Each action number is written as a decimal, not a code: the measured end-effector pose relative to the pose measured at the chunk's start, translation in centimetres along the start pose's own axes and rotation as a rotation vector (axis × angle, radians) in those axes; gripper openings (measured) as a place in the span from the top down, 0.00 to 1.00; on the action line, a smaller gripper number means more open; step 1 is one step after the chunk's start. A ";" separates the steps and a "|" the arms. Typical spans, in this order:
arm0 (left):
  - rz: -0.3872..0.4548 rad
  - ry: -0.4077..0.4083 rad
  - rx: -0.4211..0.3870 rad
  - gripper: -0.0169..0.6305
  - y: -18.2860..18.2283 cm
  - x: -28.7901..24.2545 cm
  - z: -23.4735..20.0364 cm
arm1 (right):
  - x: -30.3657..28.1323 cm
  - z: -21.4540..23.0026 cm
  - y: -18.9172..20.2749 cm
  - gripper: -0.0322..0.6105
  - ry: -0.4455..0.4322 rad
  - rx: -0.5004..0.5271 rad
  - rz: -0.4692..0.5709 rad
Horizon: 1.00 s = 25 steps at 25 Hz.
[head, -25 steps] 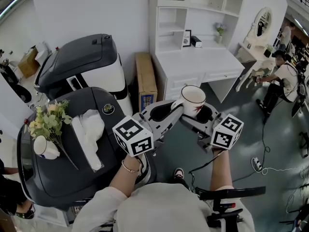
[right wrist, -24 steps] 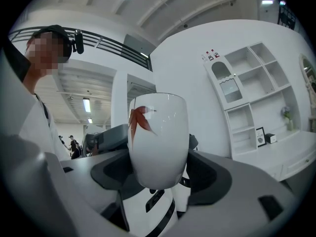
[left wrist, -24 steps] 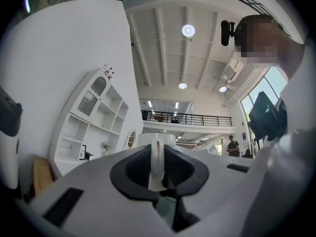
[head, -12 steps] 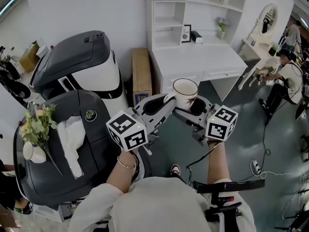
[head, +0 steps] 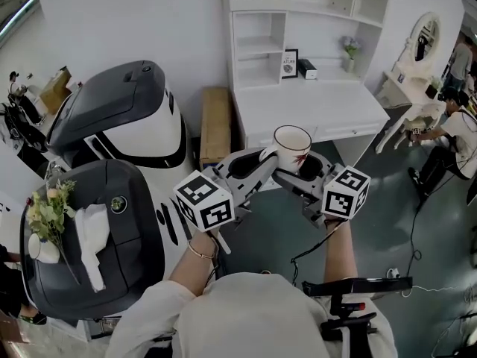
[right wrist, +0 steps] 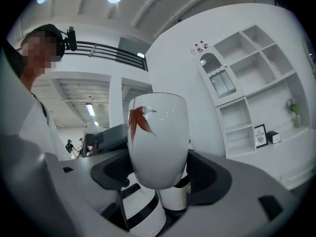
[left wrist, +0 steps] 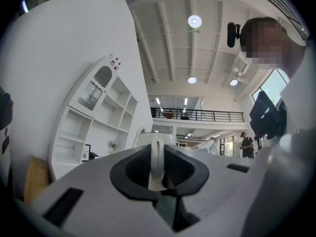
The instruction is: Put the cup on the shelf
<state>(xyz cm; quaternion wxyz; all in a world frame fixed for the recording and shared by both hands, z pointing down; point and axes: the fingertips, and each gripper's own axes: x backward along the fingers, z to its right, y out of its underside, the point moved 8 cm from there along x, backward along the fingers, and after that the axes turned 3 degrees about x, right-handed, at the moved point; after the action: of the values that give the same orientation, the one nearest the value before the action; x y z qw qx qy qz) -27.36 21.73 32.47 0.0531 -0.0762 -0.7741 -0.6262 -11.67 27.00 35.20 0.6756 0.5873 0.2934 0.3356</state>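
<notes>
Both hold ceramic cup (head: 292,142) | left gripper (head: 267,161) pinching thin handle (left wrist: 156,157), right gripper (head: 297,174) clamping lower body | likely light, glaze-slippery, breakable

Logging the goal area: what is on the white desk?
A framed picture, a dark box and a flower vase stand at the back. The cup hides part of the desk front.

- A white desk (head: 313,107) with a white shelf (head: 257,47) unit on top stands just beyond the left hand-held gripper (head: 257,166) and the right hand-held gripper (head: 304,171), against a white wall (head: 112,21).
- A cardboard box (head: 212,125) stands ahead-left of the left hand-held gripper.
- The dark grey floor (head: 380,222) spreads rightward.
- Round ceiling lights (left wrist: 194,20) glow overhead.
</notes>
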 end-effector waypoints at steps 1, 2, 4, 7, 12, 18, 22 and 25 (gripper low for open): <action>-0.001 0.000 0.001 0.88 0.1 -0.8 -0.4 | 0.2 0.8 -0.1 0.43 0.001 -0.003 -0.001; -0.001 -0.002 0.004 0.88 0.3 -1.5 -0.7 | 0.3 1.6 -0.1 0.43 0.002 -0.008 -0.003; -0.002 -0.008 0.006 0.88 0.5 -2.9 -1.3 | 0.6 3.1 -0.2 0.43 -0.001 -0.016 -0.006; -0.001 -0.017 -0.001 0.88 0.6 -5.0 -1.9 | 1.2 5.3 -0.6 0.43 -0.012 -0.013 -0.007; 0.001 -0.027 -0.013 0.88 0.8 -7.7 -3.2 | 1.6 8.4 -1.0 0.43 -0.026 -0.009 -0.008; 0.012 -0.034 0.010 0.88 1.7 -10.2 -5.5 | 1.4 11.8 -0.7 0.43 -0.021 -0.024 -0.011; 0.018 -0.030 0.016 0.88 2.1 -12.2 -6.5 | 1.9 14.0 -0.9 0.43 -0.016 -0.026 -0.013; 0.011 -0.029 0.016 0.88 2.4 -13.7 -6.9 | 2.5 15.4 -1.0 0.43 -0.016 -0.023 -0.015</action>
<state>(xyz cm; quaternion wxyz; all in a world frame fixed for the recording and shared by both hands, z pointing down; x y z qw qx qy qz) -13.59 14.77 33.75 0.0461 -0.0893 -0.7794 -0.6184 2.16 19.74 36.37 0.6872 0.5799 0.2882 0.3293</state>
